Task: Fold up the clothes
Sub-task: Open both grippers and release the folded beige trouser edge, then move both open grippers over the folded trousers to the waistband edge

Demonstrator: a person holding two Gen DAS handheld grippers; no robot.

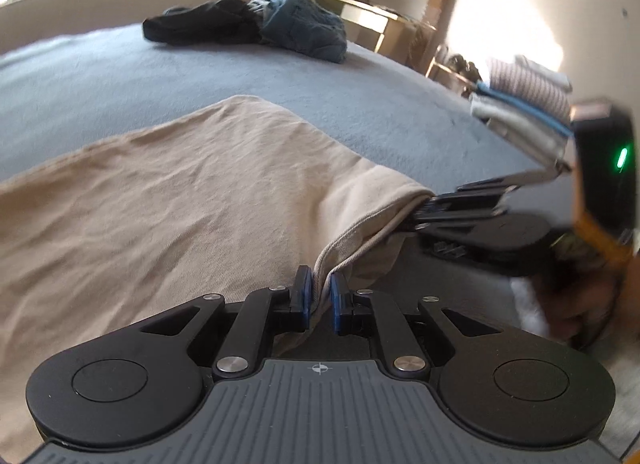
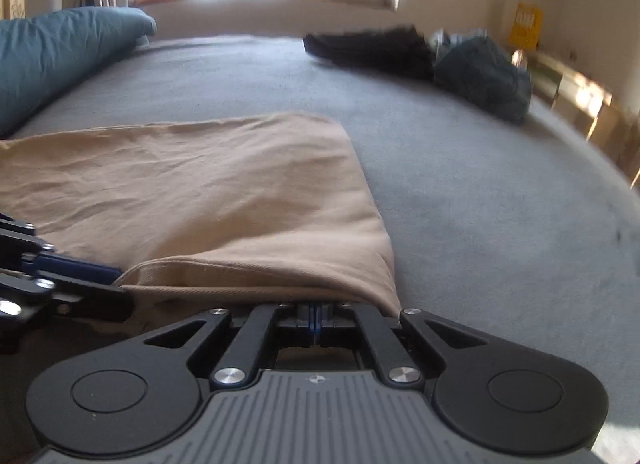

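A beige garment (image 1: 168,200) lies spread over the grey bed (image 1: 100,76), its near edge lifted off the cover. My left gripper (image 1: 319,291) is shut on that hem, with a ribbed fold of cloth pinched between the blue pads. To its right, the right gripper (image 1: 424,210) is shut on the same edge at the garment's corner. In the right wrist view the beige garment (image 2: 224,192) drapes over my right gripper (image 2: 316,314), whose blue pads are pressed together under the cloth. The left gripper (image 2: 116,276) grips the hem at the left.
A heap of dark and blue clothes (image 1: 256,24) lies at the far side of the bed. A stack of folded clothes (image 1: 524,104) sits at the right edge. A teal pillow (image 2: 60,56) rests at the left. A wooden shelf (image 1: 372,20) stands by the wall.
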